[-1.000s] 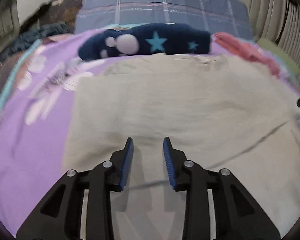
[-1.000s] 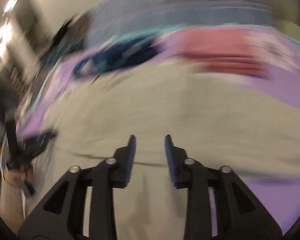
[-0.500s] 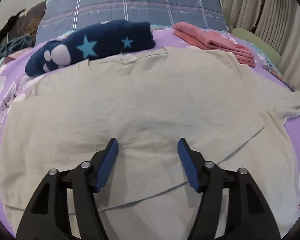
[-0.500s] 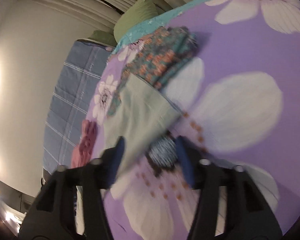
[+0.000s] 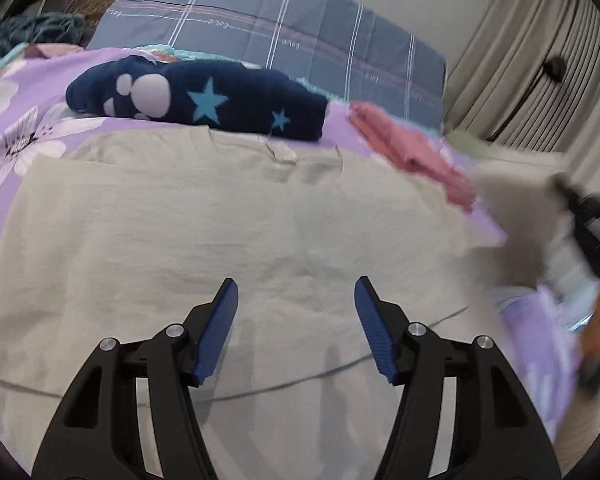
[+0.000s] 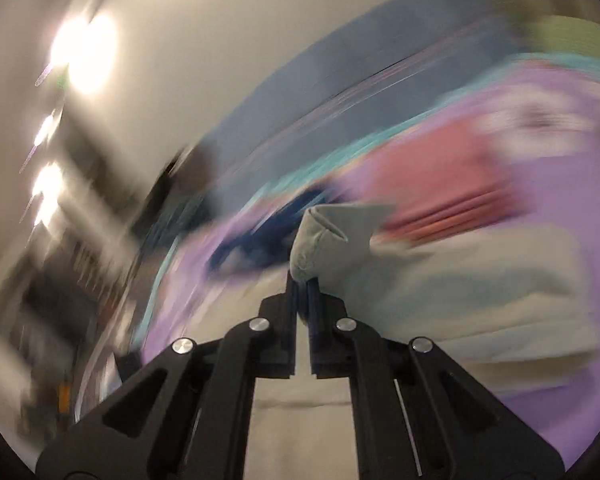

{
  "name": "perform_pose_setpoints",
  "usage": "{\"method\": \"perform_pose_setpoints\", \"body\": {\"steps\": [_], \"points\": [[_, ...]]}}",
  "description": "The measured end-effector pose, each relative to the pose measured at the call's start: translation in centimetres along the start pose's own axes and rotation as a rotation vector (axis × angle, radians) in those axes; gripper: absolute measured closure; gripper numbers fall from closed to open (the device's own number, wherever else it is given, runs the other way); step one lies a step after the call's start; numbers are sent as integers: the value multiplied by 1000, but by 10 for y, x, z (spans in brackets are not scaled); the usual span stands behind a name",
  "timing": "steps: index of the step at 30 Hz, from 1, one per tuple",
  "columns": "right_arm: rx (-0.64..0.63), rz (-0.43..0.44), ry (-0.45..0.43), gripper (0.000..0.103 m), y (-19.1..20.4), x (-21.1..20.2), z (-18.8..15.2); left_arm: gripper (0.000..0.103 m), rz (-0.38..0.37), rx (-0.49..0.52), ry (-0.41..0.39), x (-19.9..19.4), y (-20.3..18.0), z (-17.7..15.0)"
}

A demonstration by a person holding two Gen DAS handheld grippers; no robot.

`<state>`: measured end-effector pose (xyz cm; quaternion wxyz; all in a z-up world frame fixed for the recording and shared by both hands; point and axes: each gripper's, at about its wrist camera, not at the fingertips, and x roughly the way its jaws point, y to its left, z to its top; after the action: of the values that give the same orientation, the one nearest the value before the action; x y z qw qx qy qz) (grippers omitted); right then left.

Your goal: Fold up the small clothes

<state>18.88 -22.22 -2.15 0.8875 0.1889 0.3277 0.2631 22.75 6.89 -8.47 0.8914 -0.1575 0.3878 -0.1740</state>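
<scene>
Left wrist view: the left gripper (image 5: 296, 292) hovers over the beige T-shirt (image 5: 236, 232), jaws well apart and empty, having opened in the past second. The shirt lies flat on the purple floral bed cover (image 5: 20, 120); beyond its collar rest a navy star-patterned garment (image 5: 204, 100) and a folded pink garment (image 5: 404, 148), with a plaid pillow (image 5: 284, 36) farthest. Right wrist view, blurred: the right gripper (image 6: 303, 280) has just clamped tight on a bunched sleeve end (image 6: 324, 240). To fold cleanly, the sleeve probably should be carried inward across the chest while the left gripper pins the body flat.
</scene>
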Motion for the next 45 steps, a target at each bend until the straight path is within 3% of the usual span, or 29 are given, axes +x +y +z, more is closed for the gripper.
{"method": "perform_pose_setpoints", "body": {"steps": [2,7,13,17,20,21,22,23,24,28,32,34,37,45], "points": [[-70,-3,121,99,23,44,-27,41,-54,-31,9,-8,8,0],[-134,-48,282,92,23,78,-65,41,-129,-23,19,-15,15,-1],[-172,-69,287,90,28,65,-83,37,-217,-102,128,21,8,1],[-201,-77,291,89,28,77,-76,21,-281,-131,187,40,-5,3],[-222,-89,298,88,29,89,-74,22,-293,-157,210,56,-14,9],[-232,-92,297,88,29,91,-73,28,-284,-151,216,62,-18,10],[-240,-93,295,88,30,89,-73,69,-261,-116,233,68,-26,10],[-246,-89,291,88,29,84,-72,100,-254,-79,260,75,-34,11],[-251,-86,281,88,27,76,-70,101,-240,-47,275,79,-42,12],[-208,-132,207,79,-5,49,-56,100,-213,129,91,38,-90,43],[-99,-336,161,78,-60,42,-48,100,-175,228,-155,-37,-118,94],[-5,-340,171,90,-85,42,-51,100,-139,243,-237,-69,-115,113],[16,-323,162,90,-88,37,-52,100,-60,242,-274,-92,-97,122],[-76,-361,181,81,-72,39,-55,100,104,79,-161,-86,9,91]]}}
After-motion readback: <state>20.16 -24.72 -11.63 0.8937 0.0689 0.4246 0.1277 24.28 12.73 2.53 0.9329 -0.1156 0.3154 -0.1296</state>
